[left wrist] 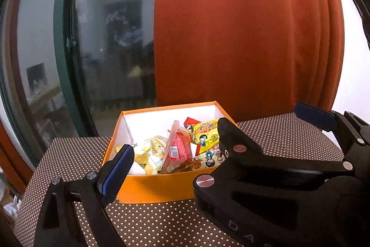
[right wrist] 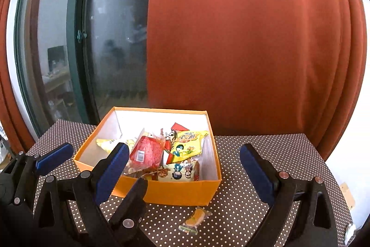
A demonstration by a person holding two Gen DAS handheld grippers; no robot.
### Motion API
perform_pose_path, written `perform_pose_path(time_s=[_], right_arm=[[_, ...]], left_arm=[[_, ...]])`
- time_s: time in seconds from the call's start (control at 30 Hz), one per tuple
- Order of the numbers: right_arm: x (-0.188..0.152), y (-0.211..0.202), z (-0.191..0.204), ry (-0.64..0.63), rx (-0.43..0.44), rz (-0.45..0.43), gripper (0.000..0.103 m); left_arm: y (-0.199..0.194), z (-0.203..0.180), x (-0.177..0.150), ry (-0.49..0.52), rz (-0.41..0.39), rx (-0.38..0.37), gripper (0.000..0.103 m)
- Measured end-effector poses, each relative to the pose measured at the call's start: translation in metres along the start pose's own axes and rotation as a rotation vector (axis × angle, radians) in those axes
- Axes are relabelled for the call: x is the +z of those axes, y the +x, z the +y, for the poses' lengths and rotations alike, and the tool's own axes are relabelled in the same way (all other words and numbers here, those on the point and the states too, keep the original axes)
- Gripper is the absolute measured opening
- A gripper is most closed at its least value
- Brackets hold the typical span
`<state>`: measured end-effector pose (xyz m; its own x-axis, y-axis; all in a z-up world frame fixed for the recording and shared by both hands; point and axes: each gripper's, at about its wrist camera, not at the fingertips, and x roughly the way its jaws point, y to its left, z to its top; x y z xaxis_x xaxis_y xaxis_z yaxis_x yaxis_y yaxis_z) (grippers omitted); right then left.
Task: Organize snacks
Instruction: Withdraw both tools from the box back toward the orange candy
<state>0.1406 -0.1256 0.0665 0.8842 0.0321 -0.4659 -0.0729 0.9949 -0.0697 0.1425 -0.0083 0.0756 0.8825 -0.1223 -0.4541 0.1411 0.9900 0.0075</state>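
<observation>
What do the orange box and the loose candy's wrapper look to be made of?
Orange box: looks like matte paperboard, with thin straight walls, crisp folded corners and a white paper lining. Loose candy in front of it on the dotted tablecloth: clear glossy plastic film, likely, since the orange piece shows through it.

I see a bench (right wrist: 266, 149) covered in brown cloth with small white dots. One orange cardboard box (right wrist: 175, 193), open-topped and white inside, sits directly on it, set toward the far edge near the window and curtain. On the near side of the box, just in front of its front wall and apart from it, I note a single small wrapped candy (right wrist: 195, 220) with an orange-yellow centre, lying flat on the cloth. I see nothing else resting on the visible surface.
</observation>
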Motion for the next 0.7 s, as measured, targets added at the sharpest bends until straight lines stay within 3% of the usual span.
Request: perform_pose_path(time_s=[0.4, 0.7], right_arm=[[-0.023, -0.043, -0.002, 0.013, -0.022, -0.071, 0.098], [-0.049, -0.043, -0.005, 0.028, -0.011, -0.061, 0.098]], left_arm=[[-0.036, -0.016, -0.025, 0.036, -0.075, -0.024, 0.092], [-0.032, -0.021, -0.050, 0.010, -0.061, -0.040, 0.092]])
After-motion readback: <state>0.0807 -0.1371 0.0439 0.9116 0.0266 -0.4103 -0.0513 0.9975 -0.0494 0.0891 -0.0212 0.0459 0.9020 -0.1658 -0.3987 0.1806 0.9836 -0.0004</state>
